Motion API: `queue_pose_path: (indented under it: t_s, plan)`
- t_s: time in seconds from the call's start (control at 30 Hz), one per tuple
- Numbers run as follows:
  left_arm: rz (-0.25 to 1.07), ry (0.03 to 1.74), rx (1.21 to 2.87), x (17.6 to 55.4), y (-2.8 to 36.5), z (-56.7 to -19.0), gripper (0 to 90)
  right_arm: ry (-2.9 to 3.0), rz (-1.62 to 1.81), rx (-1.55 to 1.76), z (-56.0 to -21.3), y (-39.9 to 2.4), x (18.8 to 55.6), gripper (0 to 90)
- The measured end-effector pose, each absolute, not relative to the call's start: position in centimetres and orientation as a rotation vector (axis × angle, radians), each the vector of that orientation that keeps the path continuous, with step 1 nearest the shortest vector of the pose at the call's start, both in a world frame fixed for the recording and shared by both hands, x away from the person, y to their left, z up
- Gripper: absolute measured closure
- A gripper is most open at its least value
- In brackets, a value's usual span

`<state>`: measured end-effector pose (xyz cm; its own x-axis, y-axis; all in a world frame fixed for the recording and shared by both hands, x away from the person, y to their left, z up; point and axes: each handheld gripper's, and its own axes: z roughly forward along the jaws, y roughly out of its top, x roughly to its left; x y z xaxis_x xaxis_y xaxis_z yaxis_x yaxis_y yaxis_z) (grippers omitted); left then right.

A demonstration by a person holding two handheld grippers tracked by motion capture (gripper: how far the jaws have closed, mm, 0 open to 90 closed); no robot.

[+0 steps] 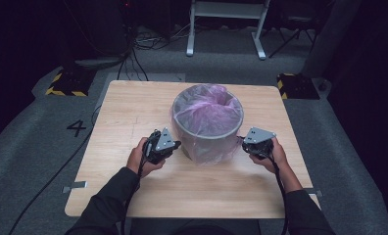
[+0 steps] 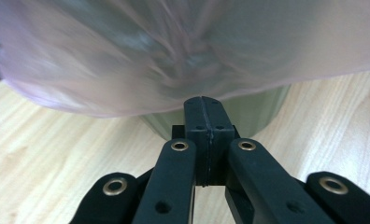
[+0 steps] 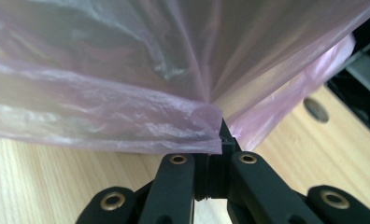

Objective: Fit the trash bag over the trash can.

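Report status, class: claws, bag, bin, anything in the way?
Left claw shut at the pink bag hem, grip unclear. Right claw shut on bag edge. Bag lines grey bin, skirt draped outside. Nothing in the way.

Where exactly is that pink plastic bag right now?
In the high view the pink bag lines the grey bin at the middle of the wooden table, its edge draped outside, between the left gripper and right gripper.

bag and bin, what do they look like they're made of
The bag looks like thin pink plastic film: see-through, glossy and creased where it drapes over the rim. The bin looks like grey hard plastic or painted metal with a smooth matt wall; the pictures leave that open.
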<state>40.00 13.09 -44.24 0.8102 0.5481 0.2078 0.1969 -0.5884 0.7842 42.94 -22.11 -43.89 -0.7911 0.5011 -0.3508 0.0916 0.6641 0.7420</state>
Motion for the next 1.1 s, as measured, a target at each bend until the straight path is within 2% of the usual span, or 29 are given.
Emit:
queue_pose_path:
  t_s: [0.2,0.33,0.37,0.4,0.47,0.53,0.57,0.63,0.7,0.77,1.0,1.1]
  plan:
    - [0.524,0.555,2.204,40.3,13.1,-45.1,90.0,2.399,1.016,0.508,-44.7,-22.5,43.8,90.0]
    - [0.508,0.573,2.161,40.2,13.6,-45.4,90.0,2.463,0.976,0.548,-45.9,-22.4,44.7,88.6]
    - [0.509,0.589,2.139,40.2,13.9,-45.4,86.1,2.477,0.976,0.553,-46.1,-22.4,44.9,87.3]
    - [0.505,0.616,2.129,40.3,14.2,-45.3,67.6,2.477,0.972,0.566,-46.2,-22.4,45.0,87.2]
    - [0.507,0.67,2.099,40.6,15.1,-45.1,45.7,2.47,0.969,0.571,-46.1,-22.6,45.0,86.4]
    - [0.459,0.705,2.043,40.8,16.2,-44.9,30.7,2.452,0.972,0.597,-45.9,-22.8,44.9,73.4]
    - [0.457,0.714,2.024,40.8,16.5,-44.7,24.6,2.432,0.979,0.631,-45.7,-23.1,44.9,61.2]
    - [0.454,0.71,1.986,40.7,17.2,-44.0,19.1,2.454,1.011,0.659,-45.3,-23.9,44.8,45.5]
    - [0.446,0.702,1.96,40.7,17.6,-43.3,16.5,2.479,1.026,0.671,-45.0,-24.7,44.4,35.7]
    - [0.417,0.693,1.933,40.8,17.8,-42.8,15.4,2.494,1.077,0.666,-44.5,-25.8,43.8,30.2]
    - [0.405,0.673,1.952,41.2,16.9,-42.5,15.8,2.442,1.242,0.666,-42.2,-29.4,41.7,21.1]
    - [0.434,0.672,1.976,41.3,16.3,-42.6,19.4,2.459,1.232,0.635,-42.2,-29.5,40.9,20.8]
